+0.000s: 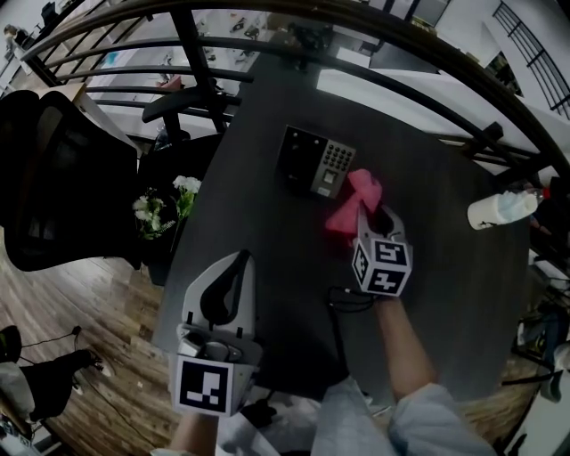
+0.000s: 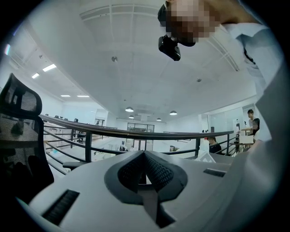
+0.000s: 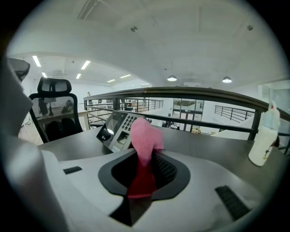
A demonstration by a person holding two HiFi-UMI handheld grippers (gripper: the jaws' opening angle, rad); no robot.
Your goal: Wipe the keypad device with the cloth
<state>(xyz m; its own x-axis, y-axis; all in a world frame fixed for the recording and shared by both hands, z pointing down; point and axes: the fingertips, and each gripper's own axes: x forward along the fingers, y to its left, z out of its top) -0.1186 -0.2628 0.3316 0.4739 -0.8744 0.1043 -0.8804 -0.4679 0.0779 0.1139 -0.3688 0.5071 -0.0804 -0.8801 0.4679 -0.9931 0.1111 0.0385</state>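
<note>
The keypad device [image 1: 316, 160], black with a grey key panel, lies tilted near the middle of the dark round table [image 1: 445, 294]. My right gripper [image 1: 368, 214] is shut on a pink cloth [image 1: 356, 198], which sticks up just right of and nearer than the device, apart from it. In the right gripper view the cloth [image 3: 144, 138] stands out of the jaws of the right gripper [image 3: 144, 167], with the keypad device [image 3: 117, 129] behind it to the left. My left gripper [image 1: 235, 265] hovers at the table's near left edge, shut on nothing. The left gripper [image 2: 144, 158] points at the railing.
A white spray bottle [image 1: 501, 209] lies at the table's right edge and shows again in the right gripper view [image 3: 263, 136]. A black office chair [image 1: 53, 178] and white flowers [image 1: 165, 207] stand left of the table. A curved railing [image 1: 356, 27] runs behind.
</note>
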